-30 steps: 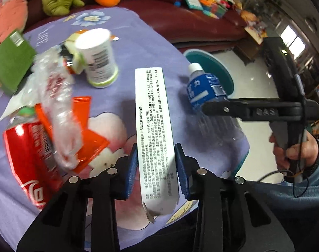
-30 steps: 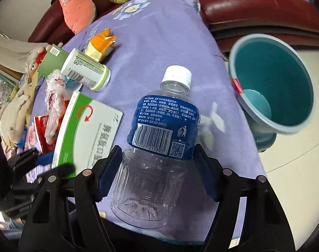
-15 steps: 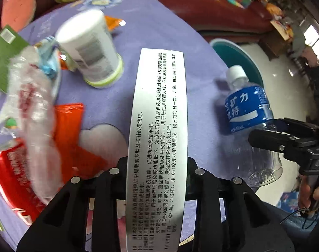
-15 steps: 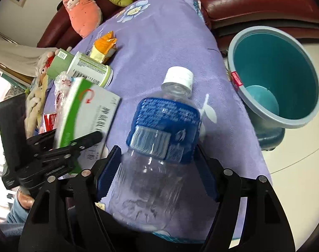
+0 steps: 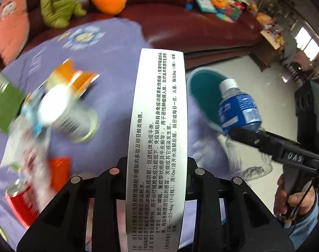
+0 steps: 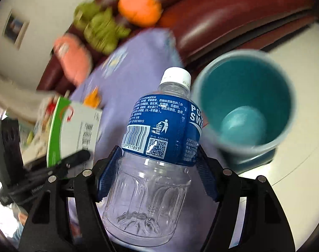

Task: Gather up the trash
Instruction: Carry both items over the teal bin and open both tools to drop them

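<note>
My left gripper (image 5: 156, 168) is shut on a white medicine box (image 5: 157, 138) with black print and holds it above the purple table. The box also shows in the right wrist view (image 6: 75, 130). My right gripper (image 6: 157, 168) is shut on an empty clear bottle (image 6: 157, 138) with a blue label and white cap, lifted off the table. The bottle shows in the left wrist view (image 5: 239, 109) too. The teal trash bin (image 6: 245, 105) stands on the floor just right of the bottle; in the left wrist view the bin (image 5: 203, 90) is behind it.
On the purple tablecloth (image 5: 109, 67) lie a white cup (image 5: 65, 113), an orange wrapper (image 5: 75, 77), a green box (image 5: 4, 103), a crumpled plastic bag (image 5: 31, 153) and a red can (image 5: 21, 203). A dark red sofa (image 5: 191, 25) with plush toys stands behind.
Both grippers have lifted their loads off the table and swung right toward the bin. The bottle now stands upright in the right gripper next to the bin's mouth.
</note>
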Action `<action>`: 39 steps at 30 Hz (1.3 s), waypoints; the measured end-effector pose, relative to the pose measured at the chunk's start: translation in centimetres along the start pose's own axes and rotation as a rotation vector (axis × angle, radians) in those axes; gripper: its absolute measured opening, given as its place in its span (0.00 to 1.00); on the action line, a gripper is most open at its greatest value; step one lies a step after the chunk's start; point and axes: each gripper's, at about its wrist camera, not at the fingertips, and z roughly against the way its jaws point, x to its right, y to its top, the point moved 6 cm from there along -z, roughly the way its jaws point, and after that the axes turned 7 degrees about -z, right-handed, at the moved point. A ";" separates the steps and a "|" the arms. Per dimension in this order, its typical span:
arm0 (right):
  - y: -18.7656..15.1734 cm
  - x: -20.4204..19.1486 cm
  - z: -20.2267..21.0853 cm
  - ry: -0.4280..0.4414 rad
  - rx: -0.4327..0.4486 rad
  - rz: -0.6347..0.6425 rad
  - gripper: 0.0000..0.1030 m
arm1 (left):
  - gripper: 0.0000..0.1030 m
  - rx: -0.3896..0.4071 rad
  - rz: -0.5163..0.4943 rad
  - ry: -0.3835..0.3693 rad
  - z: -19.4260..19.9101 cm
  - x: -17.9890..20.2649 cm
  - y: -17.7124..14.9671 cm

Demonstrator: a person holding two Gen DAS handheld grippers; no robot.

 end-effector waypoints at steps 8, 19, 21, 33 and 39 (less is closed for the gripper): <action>5.1 7.7 4.6 -0.115 0.175 -0.143 0.65 | 0.32 -0.002 -0.070 -0.090 -6.1 7.0 7.4; 7.0 12.6 2.5 -0.217 0.116 -0.151 0.65 | 0.32 -0.116 -0.156 -0.106 -15.7 12.2 11.6; 7.3 12.8 1.9 -0.223 0.107 -0.151 0.65 | 0.33 -0.133 -0.160 -0.095 -16.9 12.0 11.3; 8.1 12.5 -0.1 -0.243 0.079 -0.125 0.65 | 0.71 -0.113 -0.183 -0.009 -17.3 10.5 10.7; 8.5 12.3 -0.5 -0.263 0.077 -0.096 0.65 | 0.75 -0.072 -0.154 -0.015 -15.1 9.0 10.4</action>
